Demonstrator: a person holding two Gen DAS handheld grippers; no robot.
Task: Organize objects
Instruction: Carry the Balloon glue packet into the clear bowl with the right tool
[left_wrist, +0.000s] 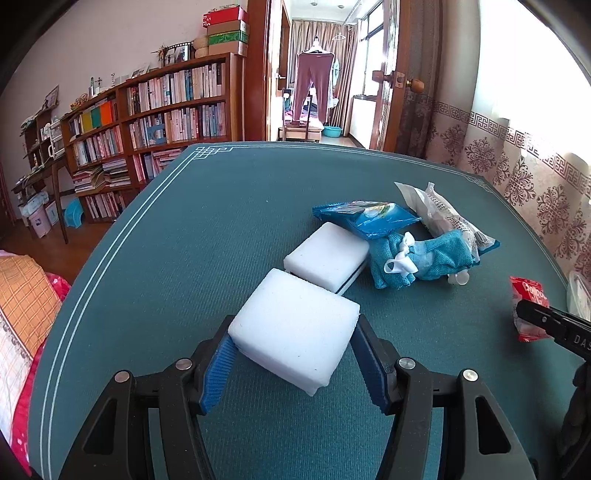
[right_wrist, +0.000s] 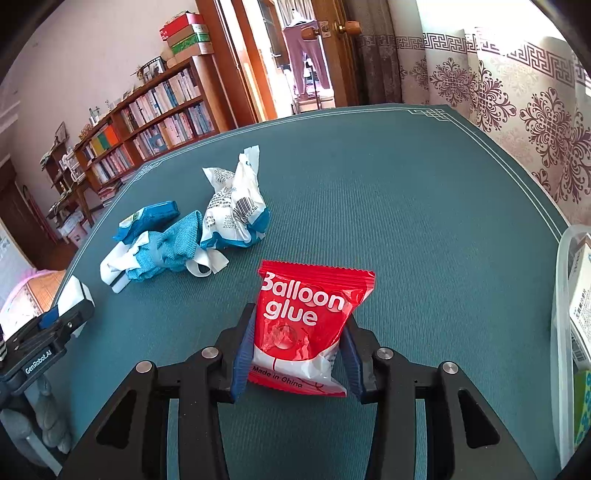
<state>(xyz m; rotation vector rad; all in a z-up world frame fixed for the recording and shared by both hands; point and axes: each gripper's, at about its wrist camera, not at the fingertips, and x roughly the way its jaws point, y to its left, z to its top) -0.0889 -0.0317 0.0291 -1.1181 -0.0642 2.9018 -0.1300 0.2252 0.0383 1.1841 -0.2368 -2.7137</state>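
Balloon glue packet (right_wrist: 308, 325) sat upright between right gripper (right_wrist: 297, 354) pads, jaws clamped on it, label toward camera. Left gripper (left_wrist: 293, 363) gripped white foam block (left_wrist: 295, 328); second block (left_wrist: 327, 260), blue cloth (left_wrist: 417, 258), wrappers ahead on green mat (left_wrist: 221, 221)

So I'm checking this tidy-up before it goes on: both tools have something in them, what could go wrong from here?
1. The right tool pinches only the lower, crinkled end of the red packet; the thin foil may slip or tear when lifted.
2. The left tool holds the white foam block by its near end; the block could twist out.
3. That block sits close to the second white block, which it could nudge into the blue cloth.
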